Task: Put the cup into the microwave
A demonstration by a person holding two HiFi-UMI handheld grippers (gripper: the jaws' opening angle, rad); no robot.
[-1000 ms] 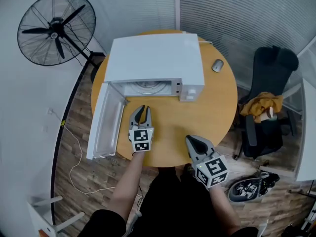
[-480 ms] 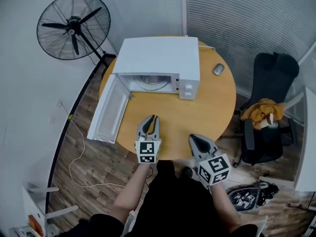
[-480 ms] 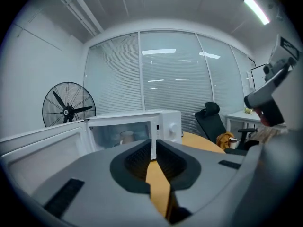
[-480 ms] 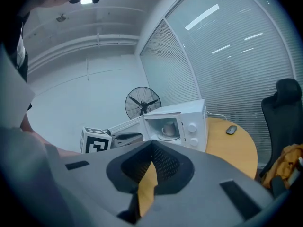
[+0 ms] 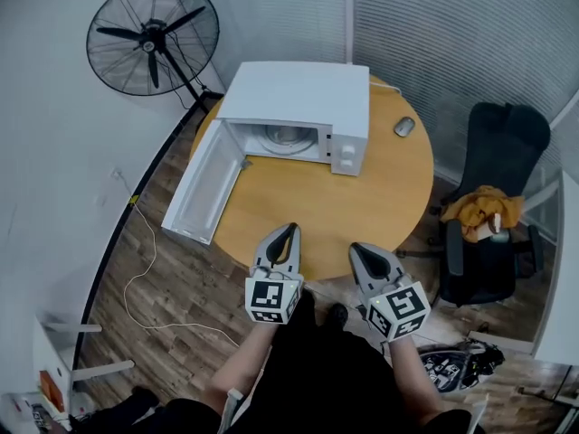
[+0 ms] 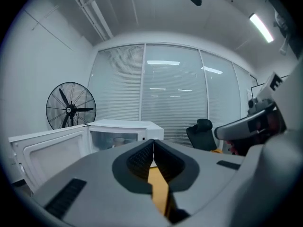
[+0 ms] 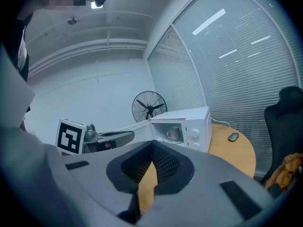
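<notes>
A white microwave (image 5: pixel 294 107) stands at the far side of the round wooden table (image 5: pixel 362 206), its door (image 5: pixel 204 183) swung wide open to the left. Inside its cavity sits a pale cup (image 7: pixel 173 134), also seen faintly as the cup (image 6: pixel 117 140) in the left gripper view. My left gripper (image 5: pixel 289 231) hovers over the table's near edge, shut and holding nothing. My right gripper (image 5: pixel 359 249) is beside it, also shut and holding nothing. Both are well short of the microwave.
A computer mouse (image 5: pixel 404 127) lies on the table right of the microwave. A standing fan (image 5: pixel 154 36) is at the back left. At the right stands a black office chair (image 5: pixel 493 197) with a yellow cloth on it. A white cable (image 5: pixel 145 269) trails over the wooden floor.
Both grippers have drawn back from the microwave to the table's near edge, the left one from next to the open door. The head view has pulled away from the table.
</notes>
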